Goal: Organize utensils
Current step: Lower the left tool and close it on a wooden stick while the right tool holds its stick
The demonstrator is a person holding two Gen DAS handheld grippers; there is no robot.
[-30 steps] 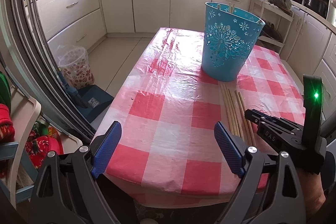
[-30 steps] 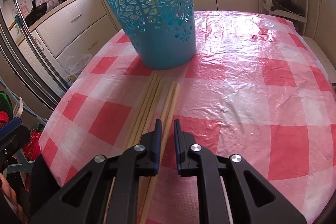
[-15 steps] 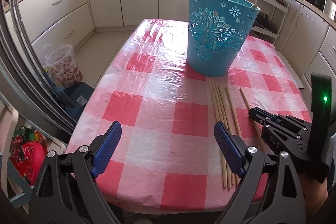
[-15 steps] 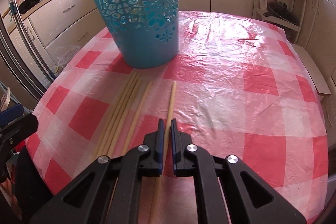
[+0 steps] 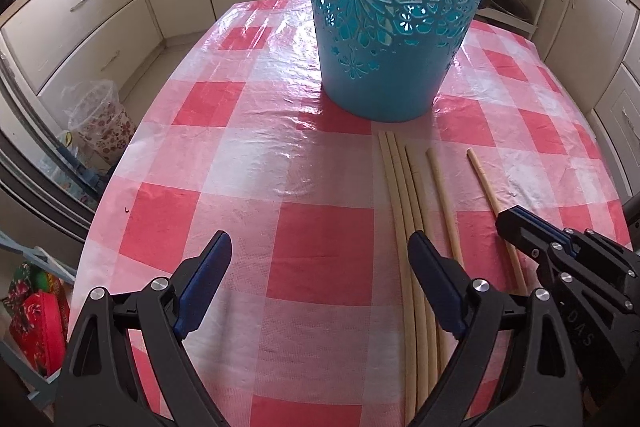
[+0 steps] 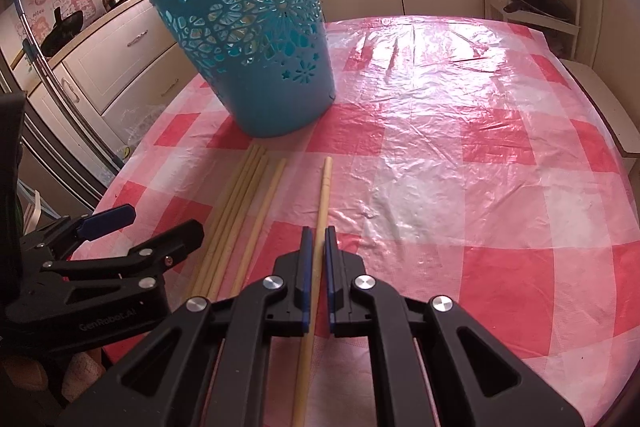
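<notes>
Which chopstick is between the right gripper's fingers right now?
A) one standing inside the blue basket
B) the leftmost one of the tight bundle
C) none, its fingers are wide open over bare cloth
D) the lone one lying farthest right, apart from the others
D. In the right wrist view the right gripper is closed narrowly around the separated chopstick, while the bundled chopsticks lie to its left before the blue basket.

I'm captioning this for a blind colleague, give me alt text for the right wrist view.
The right gripper is closed on one chopstick on a red-checked tablecloth. More chopsticks lie left; a blue basket stands behind.
</notes>
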